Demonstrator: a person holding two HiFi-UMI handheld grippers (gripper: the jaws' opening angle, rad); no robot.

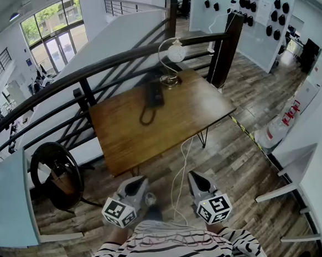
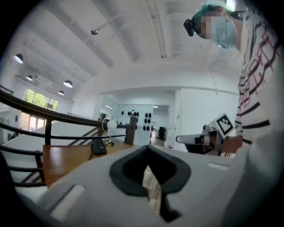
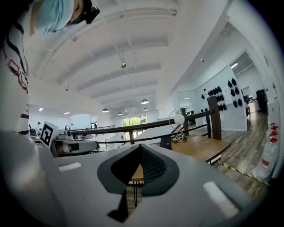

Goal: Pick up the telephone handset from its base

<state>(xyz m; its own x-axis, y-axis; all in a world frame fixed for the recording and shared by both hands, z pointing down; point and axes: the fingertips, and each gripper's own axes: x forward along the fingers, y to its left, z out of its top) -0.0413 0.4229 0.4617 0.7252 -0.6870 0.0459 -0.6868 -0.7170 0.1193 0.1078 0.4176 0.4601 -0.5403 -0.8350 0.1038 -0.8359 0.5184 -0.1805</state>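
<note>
A black telephone (image 1: 154, 93) sits on the far half of the wooden table (image 1: 193, 114), its handset lying along the base and a coiled cord (image 1: 147, 116) looping toward me. The left gripper view shows the telephone (image 2: 98, 146) small on the table, and so does the right gripper view (image 3: 166, 142). My left gripper (image 1: 135, 183) and right gripper (image 1: 196, 179) are held side by side close to my body, well short of the table's near edge. Both point level toward the table. Both are shut with nothing between the jaws.
A lamp with a white globe (image 1: 175, 52) stands behind the telephone. A dark railing (image 1: 89, 67) runs behind the table. A white cable (image 1: 181, 168) hangs from the table's near edge to the floor. A black round chair (image 1: 56, 172) stands at the left.
</note>
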